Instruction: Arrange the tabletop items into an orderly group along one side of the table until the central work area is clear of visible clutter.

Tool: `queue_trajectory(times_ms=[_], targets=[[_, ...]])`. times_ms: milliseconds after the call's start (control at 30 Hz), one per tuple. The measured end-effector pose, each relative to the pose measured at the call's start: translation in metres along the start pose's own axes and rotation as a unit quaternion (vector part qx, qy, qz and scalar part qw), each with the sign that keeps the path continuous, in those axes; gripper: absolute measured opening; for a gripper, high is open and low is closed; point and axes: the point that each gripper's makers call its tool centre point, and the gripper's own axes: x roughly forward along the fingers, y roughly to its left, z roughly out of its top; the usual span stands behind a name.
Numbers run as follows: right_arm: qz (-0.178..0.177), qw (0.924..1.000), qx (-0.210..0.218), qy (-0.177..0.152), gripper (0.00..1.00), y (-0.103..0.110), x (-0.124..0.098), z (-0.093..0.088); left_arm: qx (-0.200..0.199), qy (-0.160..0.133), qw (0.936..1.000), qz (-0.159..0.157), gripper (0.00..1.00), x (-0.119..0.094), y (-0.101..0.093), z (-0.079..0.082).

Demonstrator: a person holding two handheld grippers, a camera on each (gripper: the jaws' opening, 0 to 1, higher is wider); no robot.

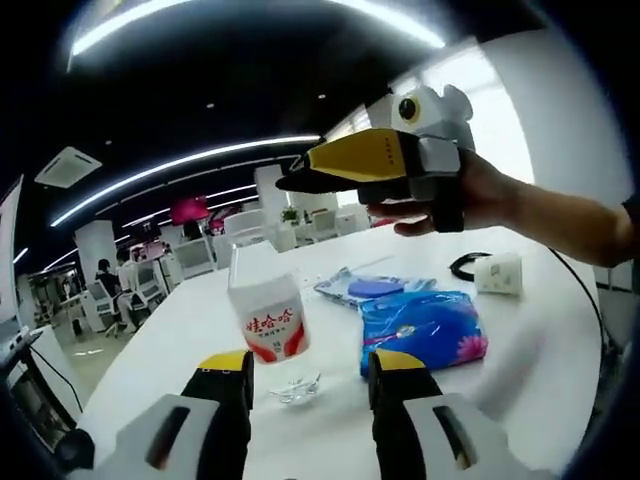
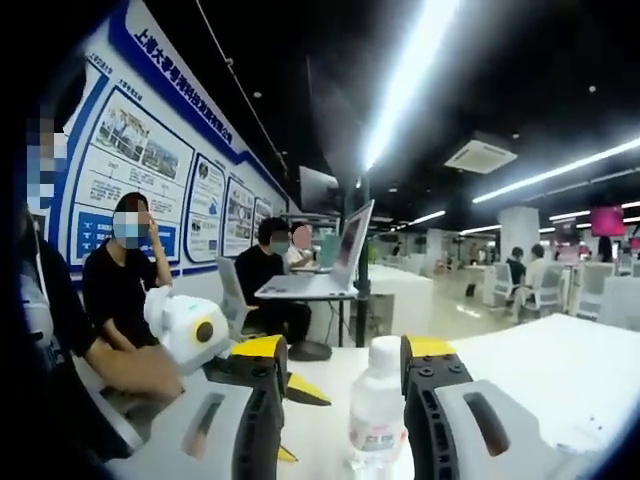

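Between left claw jaws, bottle labelled 娃哈哈, red-white

Blue flowered packet, red-and-white labelled bottle.

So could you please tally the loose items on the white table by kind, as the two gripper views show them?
Drink containers: 2, a red-and-white labelled cup and a clear plastic bottle.
Blue packets: 2, one floral, one flatter.
Small white box: 1.
Black cable: 1.
Total: 6.
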Motion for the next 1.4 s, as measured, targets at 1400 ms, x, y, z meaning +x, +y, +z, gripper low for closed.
queue_trajectory(times_ms=[1400], targets=[[-0.160, 0.9838, -0.028, 0.075, 0.45, 0.022, -0.112, -0.032, 0.031, 0.035, 0.9956, -0.081, 0.46, 0.034, -0.057, -0.004]])
